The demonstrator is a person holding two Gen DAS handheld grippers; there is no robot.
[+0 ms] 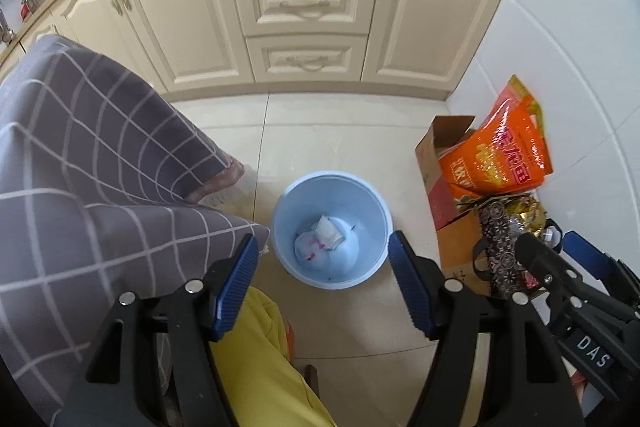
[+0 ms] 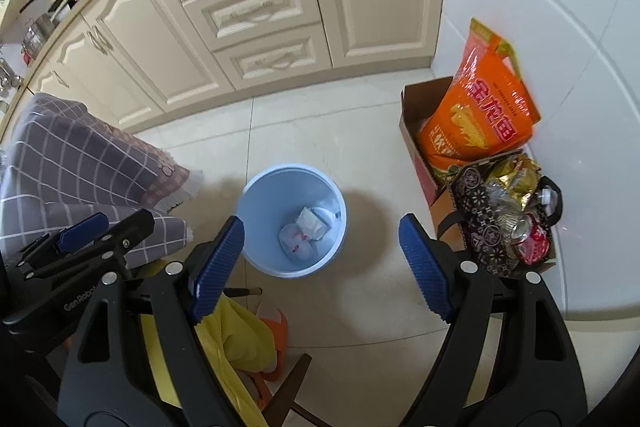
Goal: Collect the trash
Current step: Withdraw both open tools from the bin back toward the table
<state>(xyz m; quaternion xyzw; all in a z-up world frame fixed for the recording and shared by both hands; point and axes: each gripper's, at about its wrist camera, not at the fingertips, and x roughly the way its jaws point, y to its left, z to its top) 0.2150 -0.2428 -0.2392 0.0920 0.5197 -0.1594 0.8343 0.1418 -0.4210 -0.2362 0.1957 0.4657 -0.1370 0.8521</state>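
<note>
A light blue waste bin (image 1: pixel 372 211) stands on the tiled floor, seen from above. Crumpled white paper with red marks (image 1: pixel 320 239) lies at its bottom. My left gripper (image 1: pixel 324 283) hangs open above the bin's near rim, nothing between its blue pads. In the right wrist view the same bin (image 2: pixel 264 195) and its paper (image 2: pixel 304 231) lie just ahead. My right gripper (image 2: pixel 322 263) is open and holds nothing, its fingers straddling the bin's near side from above. Each gripper shows at the edge of the other's view: the right gripper (image 1: pixel 556 247) and the left gripper (image 2: pixel 108 227).
A table under a grey checked cloth (image 1: pixel 100 155) stands left of the bin. Cream cabinets (image 1: pixel 308 7) run along the back. At the right wall sit a cardboard box with an orange bag (image 1: pixel 500 155) and a patterned bag of cans and wrappers (image 2: pixel 508 211). A yellow garment (image 1: pixel 256 359) lies below.
</note>
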